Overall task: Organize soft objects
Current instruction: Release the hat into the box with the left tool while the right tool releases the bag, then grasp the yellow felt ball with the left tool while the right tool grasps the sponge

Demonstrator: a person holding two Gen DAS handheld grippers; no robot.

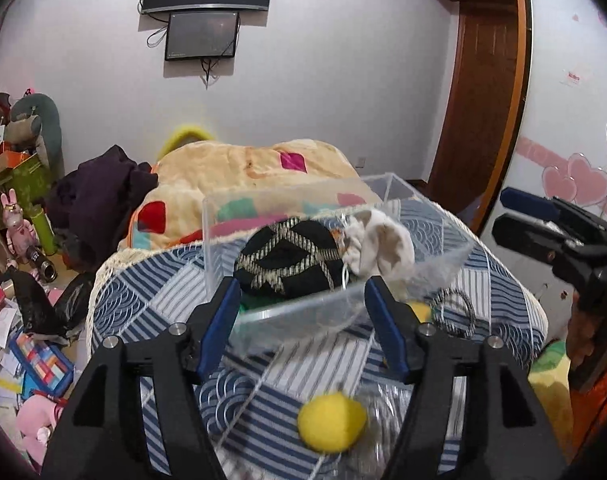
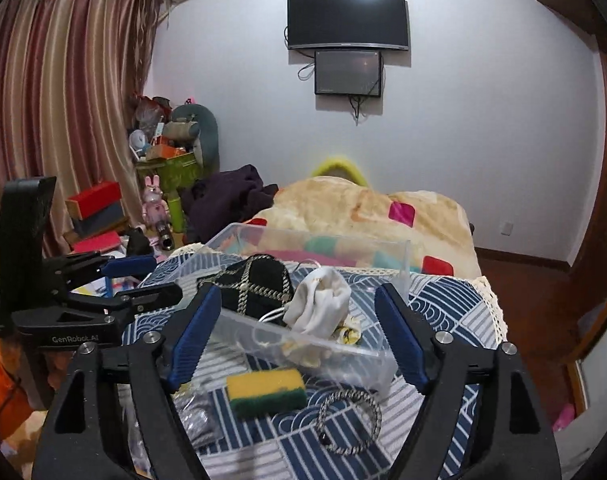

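A clear plastic box [image 1: 303, 312] [image 2: 315, 346] stands on the blue patterned cloth. It holds a black pouch with gold lattice [image 1: 289, 258] [image 2: 259, 280] and a white sock [image 1: 379, 246] [image 2: 323, 306]. My left gripper [image 1: 301, 308] is open and empty, just in front of the box's near wall. A yellow pom-pom [image 1: 331, 422] lies on the cloth between its arms. My right gripper [image 2: 297, 318] is open and empty over the box's near side. A yellow-green sponge [image 2: 267, 392] and a braided hair tie [image 2: 351, 420] [image 1: 455, 312] lie below it.
The table [image 2: 443, 312] is covered with the blue patterned cloth and has a lace edge. Behind it is a bed with a beige quilt [image 1: 243, 176] and dark clothes [image 1: 103, 192]. Clutter covers the floor at left [image 1: 27, 320]. A crumpled plastic bag [image 2: 195, 420] lies beside the sponge.
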